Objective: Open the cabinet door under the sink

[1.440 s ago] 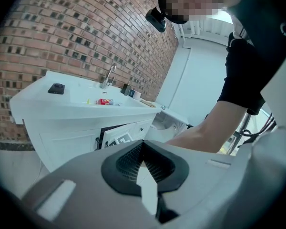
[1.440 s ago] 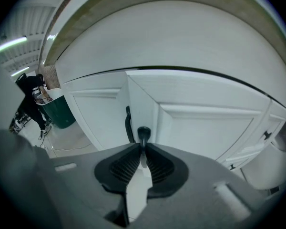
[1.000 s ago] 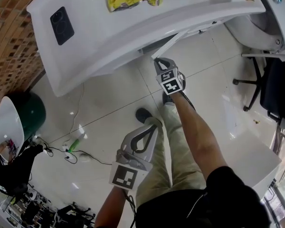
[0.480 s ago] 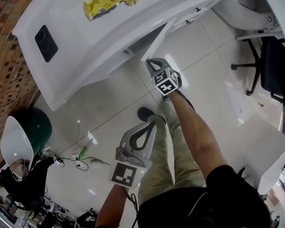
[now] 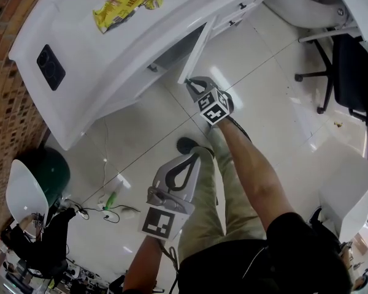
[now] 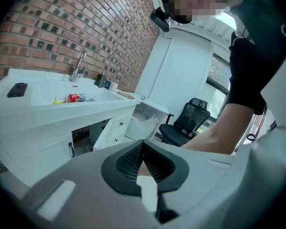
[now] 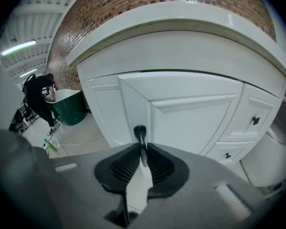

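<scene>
The white cabinet door [image 5: 197,49] under the sink counter [image 5: 104,72] stands swung out from its frame, with a dark opening behind it. My right gripper [image 5: 188,82] is shut on the door's dark handle [image 7: 139,130], which sits pinched between its pads at the door's free edge [image 7: 133,113]. In the right gripper view the door panel [image 7: 195,123] fills the middle. My left gripper [image 5: 198,156] hangs back beside the person's leg, well clear of the cabinet, jaws shut with nothing in them. In the left gripper view the open cabinet [image 6: 88,137] shows at the left.
A black phone [image 5: 51,67] and snack wrappers [image 5: 124,2] lie on the counter. Small drawers [image 5: 236,14] sit right of the door. A black office chair [image 5: 349,72] stands at right, and a green bin [image 5: 46,161], a white chair [image 5: 23,198] and floor cables [image 5: 113,212] at left.
The cabinet door has swung further out from the frame with my right gripper on its handle. The left gripper has stayed beside the leg.
</scene>
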The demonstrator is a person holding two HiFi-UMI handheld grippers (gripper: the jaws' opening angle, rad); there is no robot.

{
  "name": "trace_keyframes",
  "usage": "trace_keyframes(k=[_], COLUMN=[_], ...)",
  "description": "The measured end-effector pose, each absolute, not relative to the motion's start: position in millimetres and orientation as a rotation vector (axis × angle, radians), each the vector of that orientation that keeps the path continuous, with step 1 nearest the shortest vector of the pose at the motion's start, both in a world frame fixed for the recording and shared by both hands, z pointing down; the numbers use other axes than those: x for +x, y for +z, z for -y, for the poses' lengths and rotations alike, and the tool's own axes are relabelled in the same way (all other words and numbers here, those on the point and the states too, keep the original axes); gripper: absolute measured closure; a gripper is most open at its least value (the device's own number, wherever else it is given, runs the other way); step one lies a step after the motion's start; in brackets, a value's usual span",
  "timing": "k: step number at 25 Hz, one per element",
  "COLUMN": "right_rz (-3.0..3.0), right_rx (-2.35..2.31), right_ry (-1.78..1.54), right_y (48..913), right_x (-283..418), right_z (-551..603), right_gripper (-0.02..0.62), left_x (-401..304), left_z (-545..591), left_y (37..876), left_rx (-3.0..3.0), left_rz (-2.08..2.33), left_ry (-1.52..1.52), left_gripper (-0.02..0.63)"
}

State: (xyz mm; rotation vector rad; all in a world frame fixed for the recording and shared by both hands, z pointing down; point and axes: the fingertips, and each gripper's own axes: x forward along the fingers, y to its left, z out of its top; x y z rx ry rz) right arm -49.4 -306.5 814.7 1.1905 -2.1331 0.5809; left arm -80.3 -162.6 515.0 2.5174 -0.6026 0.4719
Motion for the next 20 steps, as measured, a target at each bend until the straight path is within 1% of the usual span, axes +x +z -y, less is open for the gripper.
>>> trace_keyframes(k=[20], right_rz=[2.143], right_rx=[1.128], right_ry=[0.575], right_y=[814], right_x=[-8], right_z=[267], right_gripper=[0.566], left_x=[-38], left_z=[160], left_y=[509], left_rx=[2.544], left_rz=[0.527], left_ry=[0.491], left_gripper=[0.589])
